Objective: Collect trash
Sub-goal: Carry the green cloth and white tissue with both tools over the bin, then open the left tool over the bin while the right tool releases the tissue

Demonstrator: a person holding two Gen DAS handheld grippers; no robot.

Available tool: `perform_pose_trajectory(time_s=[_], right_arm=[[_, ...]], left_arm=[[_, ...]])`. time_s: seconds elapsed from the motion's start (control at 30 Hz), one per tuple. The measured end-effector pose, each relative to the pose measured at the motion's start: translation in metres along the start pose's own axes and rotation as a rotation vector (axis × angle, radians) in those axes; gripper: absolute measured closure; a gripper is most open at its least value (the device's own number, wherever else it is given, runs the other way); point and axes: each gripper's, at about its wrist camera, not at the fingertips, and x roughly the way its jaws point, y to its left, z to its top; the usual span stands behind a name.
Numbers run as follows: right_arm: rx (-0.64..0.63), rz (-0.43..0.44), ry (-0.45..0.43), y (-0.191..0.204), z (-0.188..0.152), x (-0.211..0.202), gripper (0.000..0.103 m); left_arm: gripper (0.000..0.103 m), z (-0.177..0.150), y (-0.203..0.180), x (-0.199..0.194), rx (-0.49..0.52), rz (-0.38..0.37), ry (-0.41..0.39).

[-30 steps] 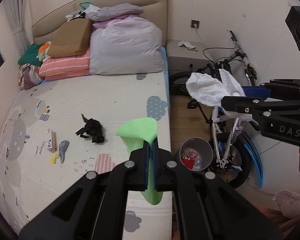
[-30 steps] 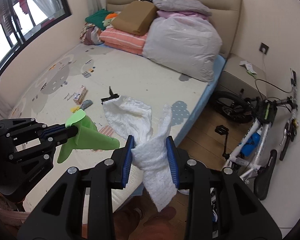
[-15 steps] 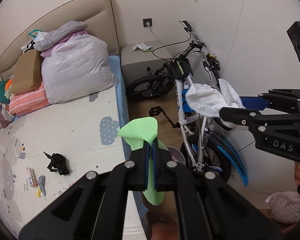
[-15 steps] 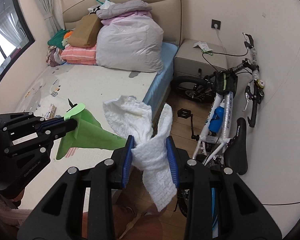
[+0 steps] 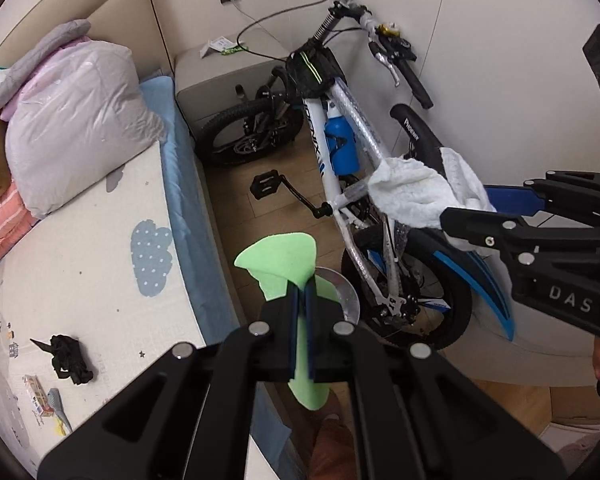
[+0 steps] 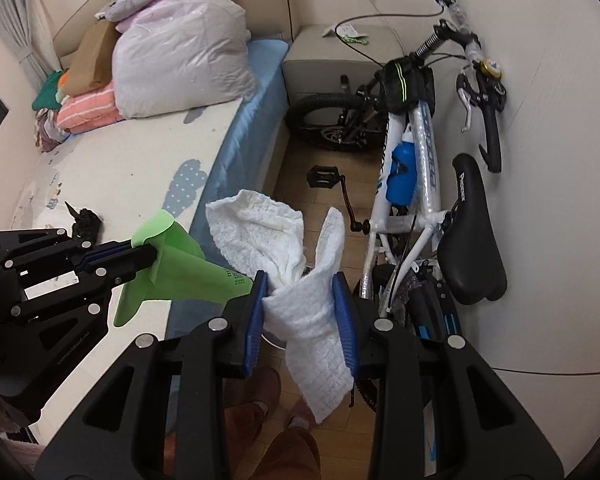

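Left wrist view: green wrapper [image 5: 278, 258] is pinched in the left gripper [image 5: 301, 300], over a metal bin [image 5: 346, 294] on the floor beside the bed [image 5: 112, 248]. Right gripper [image 6: 300, 304] is clamped on a white tissue [image 6: 296, 280], near a bike [image 6: 412, 184]. Black scrap [image 5: 68, 360] lies on the bed.

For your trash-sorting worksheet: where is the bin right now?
In the left wrist view the bin stands on the floor between bed and bicycle, mostly hidden behind the green wrapper.
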Motion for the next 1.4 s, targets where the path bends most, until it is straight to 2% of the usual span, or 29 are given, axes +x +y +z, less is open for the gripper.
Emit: perform_pose_trajectory(time_s=[0.2, 0.43, 0.73, 0.8, 0.83, 0.87, 0.9, 0.93, 1.0, 1.33, 1.37, 1.4], right_arm=[[0.054, -0.031, 0.041, -0.018, -0.023, 0.073, 0.072], [0.089, -0.035, 0.095, -0.036, -0.055, 0.154, 0.072], [0.092, -0.038, 0.116, -0.044, -0.070, 0.196, 0.072], [0.097, -0.040, 0.124, -0.047, -0.073, 0.201, 0.072], [0.097, -0.039, 0.128, -0.047, -0.074, 0.203, 0.072], [0.096, -0.036, 0.133, -0.048, -0.074, 0.204, 0.072], [0.092, -0.033, 0.139, -0.047, -0.074, 0.206, 0.072], [0.087, -0.032, 0.143, -0.047, -0.075, 0.208, 0.072], [0.074, -0.026, 0.149, -0.043, -0.074, 0.211, 0.072], [-0.011, 0.022, 0.170, -0.010, -0.058, 0.233, 0.071], [-0.020, 0.025, 0.176, -0.006, -0.057, 0.237, 0.069], [-0.027, 0.022, 0.185, -0.002, -0.056, 0.241, 0.058]], left_arm=[[0.099, -0.018, 0.001, 0.087, 0.033, -0.025, 0.072], [0.099, -0.036, -0.009, 0.175, 0.078, -0.010, 0.104], [0.094, -0.058, -0.015, 0.238, 0.085, -0.046, 0.159], [0.084, -0.061, -0.013, 0.249, 0.084, -0.045, 0.189], [0.059, -0.063, -0.012, 0.251, 0.079, -0.042, 0.195], [0.029, -0.065, -0.010, 0.251, 0.072, -0.034, 0.189], [0.022, -0.067, -0.008, 0.248, 0.064, -0.012, 0.170], [0.021, -0.069, -0.007, 0.246, 0.063, 0.004, 0.154], [0.021, -0.072, -0.004, 0.246, 0.060, 0.023, 0.175], [0.021, -0.091, 0.036, 0.216, -0.078, 0.091, 0.172], [0.021, -0.094, 0.041, 0.213, -0.097, 0.099, 0.170], [0.021, -0.096, 0.046, 0.209, -0.112, 0.104, 0.168]])
